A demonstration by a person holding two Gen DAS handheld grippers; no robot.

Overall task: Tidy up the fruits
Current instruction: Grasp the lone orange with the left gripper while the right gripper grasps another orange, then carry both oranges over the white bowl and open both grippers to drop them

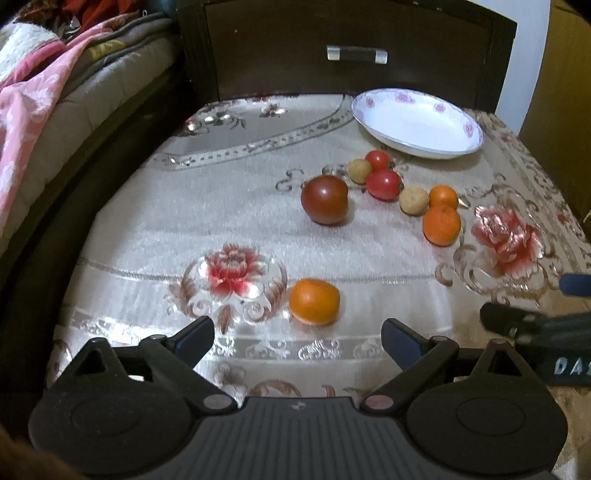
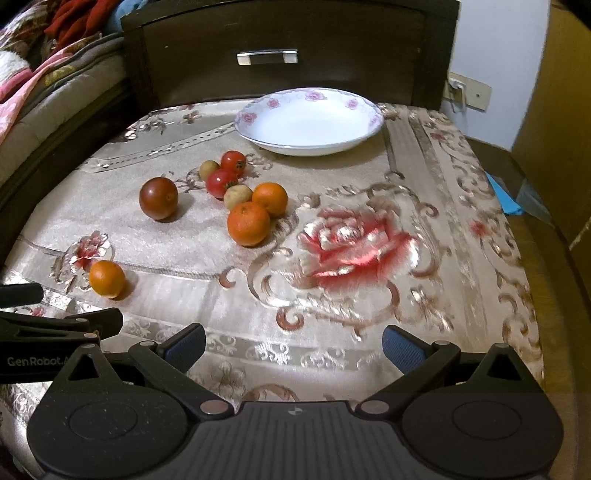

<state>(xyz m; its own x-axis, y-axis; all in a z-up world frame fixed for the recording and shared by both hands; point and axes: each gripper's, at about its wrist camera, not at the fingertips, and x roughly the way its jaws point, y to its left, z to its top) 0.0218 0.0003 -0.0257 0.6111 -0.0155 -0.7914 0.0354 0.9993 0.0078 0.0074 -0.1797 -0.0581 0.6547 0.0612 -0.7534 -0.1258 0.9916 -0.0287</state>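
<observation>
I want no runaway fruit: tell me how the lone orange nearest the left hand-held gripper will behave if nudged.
The lone orange looks round and rests free on the cloth, so it would probably roll. Its dimpled skin probably grips better than the glossy dark tomato. The left hand-held gripper stands open just short of it.

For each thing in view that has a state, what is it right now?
Left gripper: open, empty, above the cloth.
Right gripper: open, empty.
Plate: empty, upright, at the far side.
Drawer: shut.
Lone orange: on the cloth, apart from the rest, nearest the left gripper.
Dark tomato: on the cloth, loose.
Fruit cluster: on the cloth, not yet on the plate.
</observation>
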